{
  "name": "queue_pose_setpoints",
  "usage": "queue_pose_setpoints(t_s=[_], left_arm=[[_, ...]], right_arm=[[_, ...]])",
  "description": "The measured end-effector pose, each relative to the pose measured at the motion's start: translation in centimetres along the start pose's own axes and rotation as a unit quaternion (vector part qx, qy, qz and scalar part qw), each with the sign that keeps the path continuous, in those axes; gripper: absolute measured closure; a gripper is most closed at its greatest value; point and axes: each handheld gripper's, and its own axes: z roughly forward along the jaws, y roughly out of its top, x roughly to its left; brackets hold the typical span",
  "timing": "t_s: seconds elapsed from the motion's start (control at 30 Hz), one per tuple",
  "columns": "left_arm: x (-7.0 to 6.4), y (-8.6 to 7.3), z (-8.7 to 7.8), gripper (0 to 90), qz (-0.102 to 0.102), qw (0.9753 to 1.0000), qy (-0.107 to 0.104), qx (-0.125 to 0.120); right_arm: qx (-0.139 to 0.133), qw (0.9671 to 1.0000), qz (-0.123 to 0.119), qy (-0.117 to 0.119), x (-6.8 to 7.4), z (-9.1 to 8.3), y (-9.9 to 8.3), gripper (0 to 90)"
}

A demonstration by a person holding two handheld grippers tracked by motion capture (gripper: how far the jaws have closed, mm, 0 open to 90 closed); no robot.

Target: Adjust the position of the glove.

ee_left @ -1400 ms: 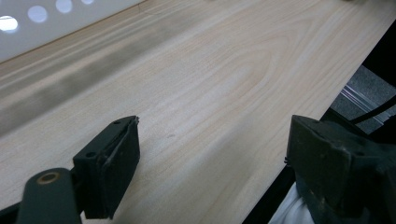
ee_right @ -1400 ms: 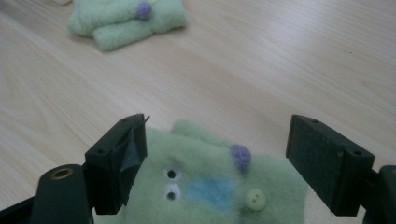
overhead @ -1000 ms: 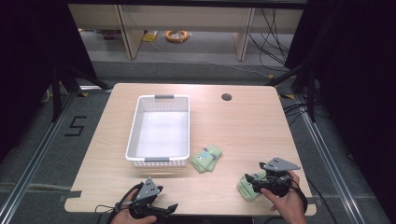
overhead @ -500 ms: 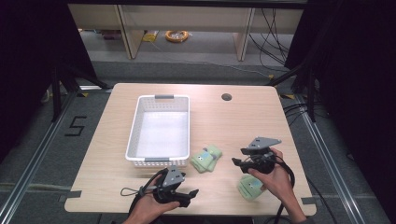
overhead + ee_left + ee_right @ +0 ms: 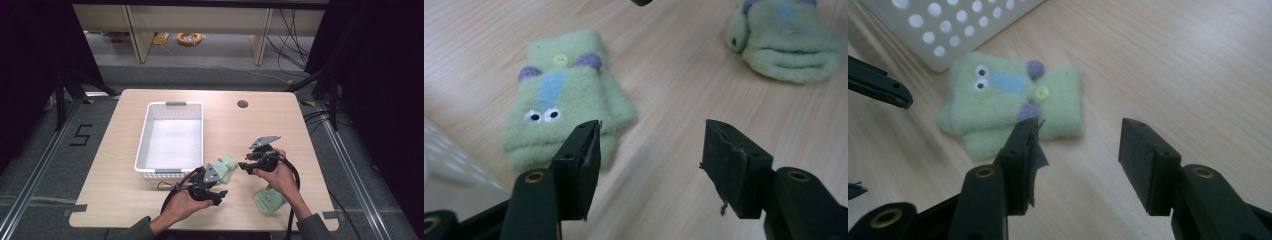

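Near the front edge of the table (image 5: 125,200), two green mittens lay flat on the wood, each with a small face sewn on it. One mitten (image 5: 223,167) rested just beside the near short wall of the white perforated basket (image 5: 142,140), its cuff bearing a yellow button between two purple bumps; in the left gripper view the same mitten (image 5: 566,107) showed its white eyes and a blue stripe. The second mitten (image 5: 269,201) lay apart from the first, closer to the front edge and to the right, partly behind the person's right forearm in the high view; in the left gripper view it (image 5: 786,42) sat folded at the upper right corner.

Both hands had come forward over the table. The left gripper (image 5: 216,192) hovered low between the basket mitten and the front edge, its jaws spread wide with nothing between them, one jaw overlapping the mitten's lower edge in its own view. The right gripper (image 5: 246,166) hung just to the right of that same mitten, jaws likewise parted and empty, pointing toward the mitten and the basket wall behind it. In the right gripper view the mitten (image 5: 1013,102) lay beyond the jaws, with the tip of the left gripper (image 5: 878,87) at the left edge.
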Motion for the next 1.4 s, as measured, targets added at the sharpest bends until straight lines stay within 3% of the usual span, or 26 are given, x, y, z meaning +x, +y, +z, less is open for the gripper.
queue_pose_setpoints(t_s=[0.07, 0.13, 0.17, 0.2, 0.23, 0.27, 0.3, 0.37, 0.4, 0.43, 0.53, 0.6, 0.67, 0.7, 0.77, 0.8, 0.83, 0.87, 0.93, 0.97, 1.03, 1.07, 1.1, 1.23, 1.3, 1.4], left_arm=[[-0.1, 0.2, 0.4, 41.7, -0.003, 1.0, 0.004, 0.005], [0.0, 0.5, 0.8, 42.3, 0.005, 0.9999, 0.007, 0.011], [0.0, 0.7, 1.1, 43.5, 0.01, 0.9997, 0.016, 0.017], [0.0, 0.7, 1.1, 44.4, 0.01, 0.9997, 0.016, 0.017], [0.0, 0.8, 1.3, 45.1, 0.013, 0.9995, 0.022, 0.017], [0.0, 0.9, 1.6, 46.7, 0.029, 0.9985, 0.043, 0.019], [0.0, 0.9, 1.6, 48.5, 0.029, 0.9985, 0.043, 0.019], [0.0, 1.0, 2.0, 48.7, 0.029, 0.9984, 0.044, 0.02], [-0.1, 1.0, 2.2, 48.9, 0.019, 0.9987, 0.042, 0.022], [-0.1, 1.0, 2.4, 49.2, 0.017, 0.9986, 0.043, 0.024], [0.2, 1.2, 2.7, 50.3, 0.012, 0.9986, 0.047, 0.023], [0.3, 1.2, 2.7, 50.3, 0.002, 0.9986, 0.048, 0.022], [0.3, 1.2, 2.7, 50.0, 0.0, 0.9985, 0.049, 0.023], [0.4, 1.2, 3.0, 48.7, 0.002, 0.9983, 0.05, 0.029], [0.5, 1.1, 3.2, 48.5, 0.007, 0.9983, 0.048, 0.034], [0.5, 0.9, 3.4, 48.5, 0.006, 0.9979, 0.05, 0.041], [0.6, 0.8, 3.5, 50.2, 0.011, 0.9979, 0.052, 0.038], [0.6, 0.8, 3.5, 52.7, 0.015, 0.9977, 0.055, 0.038], [0.6, 0.8, 3.5, 56.5, 0.005, 0.9977, 0.055, 0.039], [0.8, 0.8, 3.5, 59.7, 0.019, 0.997, 0.06, 0.044], [1.0, 0.6, 3.6, 69.2, 0.016, 0.9972, 0.06, 0.042], [1.1, 0.6, 3.5, 71.9, 0.026, 0.9965, 0.068, 0.041], [1.1, 0.5, 3.6, 71.9, 0.015, 0.9971, 0.064, 0.038], [1.0, 0.5, 3.5, 78.2, 0.038, 0.9964, 0.067, 0.037], [1.0, 0.5, 3.5, 80.4, 0.035, 0.9967, 0.065, 0.033], [1.1, 0.4, 3.2, 84.1, 0.033, 0.9974, 0.059, 0.026]], right_arm=[[0.015, 0.9999, 0.0, 0.004, -0.1, 0.3, 0.1, 52.8], [0.007, 1.0, -0.002, 0.005, -0.1, 0.7, 0.1, 53.6], [0.024, 0.9997, 0.004, 0.007, -0.2, 1.0, 0.3, 55.0], [0.024, 0.9997, 0.004, 0.007, -0.2, 1.0, 0.3, 55.0], [0.023, 0.9996, 0.008, 0.012, -0.3, 1.4, 0.4, 56.8], [0.023, 0.9996, 0.012, 0.011, -0.3, 1.7, 0.5, 57.6], [0.028, 0.9995, 0.0, 0.016, -0.5, 1.9, 0.6, 57.9], [0.026, 0.9996, 0.001, 0.013, -0.4, 2.3, 0.7, 58.1], [0.035, 0.9993, 0.01, 0.013, -0.3, 2.3, 0.8, 58.9], [0.035, 0.9992, -0.004, 0.017, -0.5, 2.5, 1.0, 59.6], [0.04, 0.999, -0.011, 0.018, -0.4, 3.5, 1.5, 61.1], [0.048, 0.9985, -0.005, 0.023, -0.4, 3.8, 1.7, 61.3], [0.044, 0.9988, 0.001, 0.021, -0.3, 4.3, 1.7, 61.9], [0.058, 0.9979, -0.004, 0.027, -0.4, 4.4, 1.8, 62.1], [0.05, 0.9983, -0.002, 0.031, -0.3, 4.7, 1.8, 62.4], [0.059, 0.9977, -0.011, 0.031, -0.4, 4.8, 1.9, 62.8], [0.066, 0.9974, -0.001, 0.027, -0.3, 4.9, 1.9, 63.8], [0.067, 0.9972, -0.008, 0.033, -0.3, 5.1, 1.9, 65.1], [0.073, 0.9968, -0.004, 0.034, -0.3, 5.1, 1.9, 67.5], [0.075, 0.9964, -0.002, 0.038, -0.3, 5.1, 1.9, 69.5], [0.072, 0.9966, -0.008, 0.04, -0.3, 5.4, 1.8, 71.5], [0.085, 0.9954, 0.011, 0.043, -0.2, 5.3, 1.8, 73.8], [0.085, 0.9954, 0.011, 0.043, -0.2, 5.3, 1.8, 73.8], [0.083, 0.9953, 0.013, 0.048, -0.5, 5.3, 1.6, 81.9], [0.072, 0.9958, -0.002, 0.056, -0.6, 5.4, 1.5, 85.1], [0.077, 0.9957, 0.0, 0.052, -0.3, 4.8, 1.4, 86.9]])
